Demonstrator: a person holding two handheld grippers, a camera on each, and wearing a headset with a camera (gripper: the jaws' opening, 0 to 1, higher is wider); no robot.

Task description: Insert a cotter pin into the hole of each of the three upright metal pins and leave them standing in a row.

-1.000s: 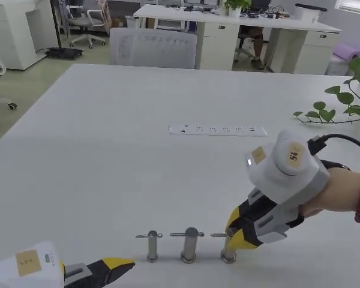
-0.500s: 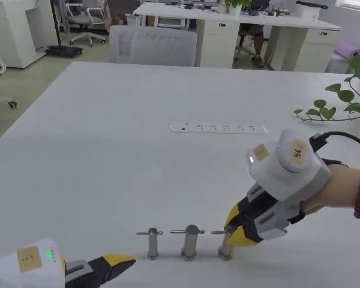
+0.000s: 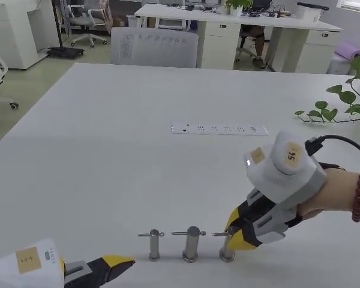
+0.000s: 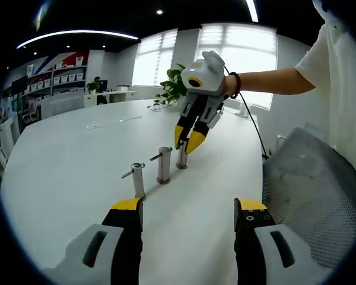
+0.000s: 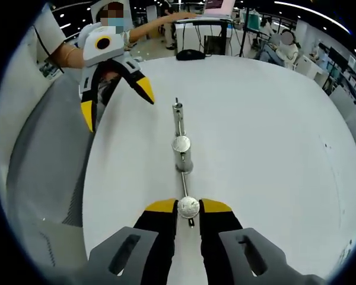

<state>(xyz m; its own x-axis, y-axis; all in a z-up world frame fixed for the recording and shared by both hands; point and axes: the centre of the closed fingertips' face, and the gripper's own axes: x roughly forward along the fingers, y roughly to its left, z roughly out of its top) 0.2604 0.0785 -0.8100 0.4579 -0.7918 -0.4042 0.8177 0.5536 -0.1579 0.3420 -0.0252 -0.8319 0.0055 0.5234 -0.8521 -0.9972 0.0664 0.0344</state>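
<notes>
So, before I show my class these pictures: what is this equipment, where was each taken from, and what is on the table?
There is no robot: a person holds a yellow-tipped two-jaw gripper in each hand. One picture comes from a headset camera looking down; the two round ones come from cameras riding on the grippers. On the white table stand three upright steel pins in a row: left steel pin, middle steel pin, right steel pin, each with a thin metal cotter pin through its top. The right gripper is closed on the right steel pin; the left gripper is open and holds nothing. A white power strip lies behind.
</notes>
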